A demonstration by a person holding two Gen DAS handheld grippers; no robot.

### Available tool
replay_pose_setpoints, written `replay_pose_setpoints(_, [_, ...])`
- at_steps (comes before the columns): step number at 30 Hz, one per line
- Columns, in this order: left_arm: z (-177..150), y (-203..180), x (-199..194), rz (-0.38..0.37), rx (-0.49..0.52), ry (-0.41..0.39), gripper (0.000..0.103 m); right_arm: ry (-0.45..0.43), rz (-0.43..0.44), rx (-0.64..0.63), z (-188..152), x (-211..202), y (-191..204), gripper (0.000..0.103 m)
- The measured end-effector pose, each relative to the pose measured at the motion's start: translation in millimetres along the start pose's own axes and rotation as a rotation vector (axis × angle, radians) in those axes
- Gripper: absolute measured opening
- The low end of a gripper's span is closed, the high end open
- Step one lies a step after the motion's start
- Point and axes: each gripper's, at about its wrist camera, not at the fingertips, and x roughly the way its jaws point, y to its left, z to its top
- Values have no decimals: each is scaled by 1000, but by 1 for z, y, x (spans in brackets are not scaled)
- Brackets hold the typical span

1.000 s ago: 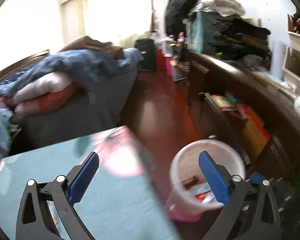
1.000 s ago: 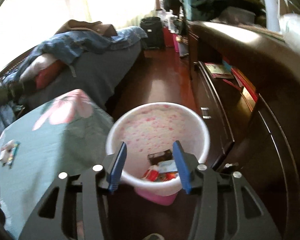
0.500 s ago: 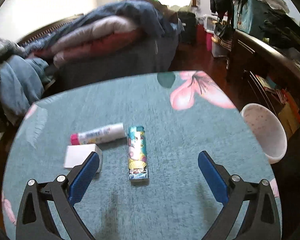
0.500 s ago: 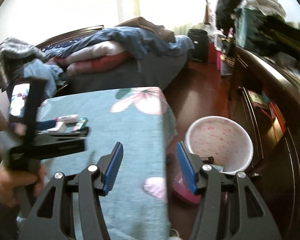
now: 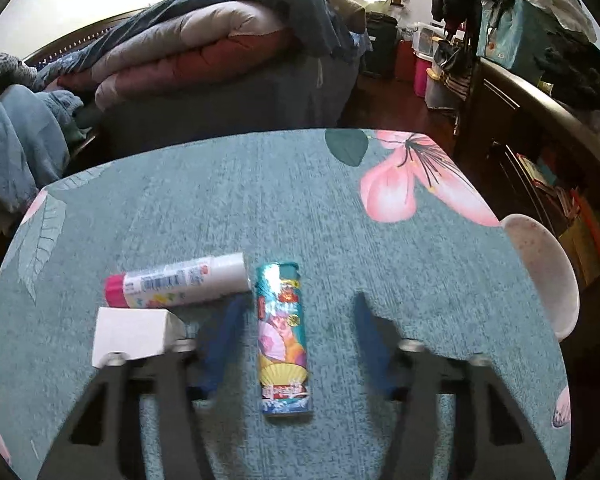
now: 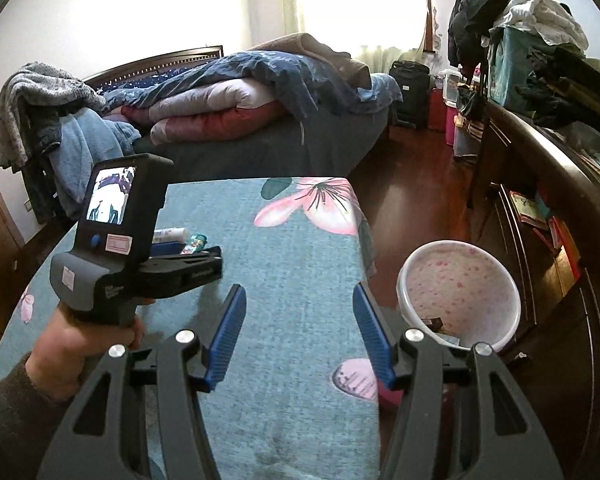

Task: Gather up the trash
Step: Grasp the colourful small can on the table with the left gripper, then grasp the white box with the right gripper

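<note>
A colourful teal wrapper pack [image 5: 283, 340] lies on the teal flowered tablecloth [image 5: 300, 200]. My left gripper [image 5: 296, 312] is open and low over the cloth, its blue fingers [image 5: 224, 340] on either side of the pack. A white tube with a pink cap [image 5: 176, 280] and a small white box [image 5: 134, 334] lie just left of it. The white pink-speckled trash bin [image 6: 458, 298] stands on the floor right of the table, with some trash inside. My right gripper [image 6: 298, 332] is open and empty above the table's near right part. The left gripper also shows in the right wrist view [image 6: 188, 254].
A bed [image 6: 260, 120] piled with quilts and clothes lies behind the table. A dark wooden cabinet [image 6: 560, 200] with open shelves runs along the right, close to the bin. Suitcase and boxes [image 6: 410, 92] stand on the wooden floor at the back.
My left gripper swung from the bin to the table, dropped toward the teal pack and narrowed around it. My right gripper pulled back from over the bin to above the table.
</note>
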Motion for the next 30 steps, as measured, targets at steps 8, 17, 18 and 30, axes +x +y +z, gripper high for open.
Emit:
replay_pose_setpoints(8, [-21,41,-43,-88,-73,-25,22,30,61,25,7,10,22,57])
replay_pose_setpoints(17, [-56,145,-117,95,-171,-146,22,129,214,40,21,66,110,86])
replay_pose_setpoints(18, [-55,157,-118,100,-185,-149,22,138,215,41,23,74,121,88])
replay_pose_setpoints(30, [-71,228,-123,106,-288,-165,22,248,66,-13,31,156,208,88])
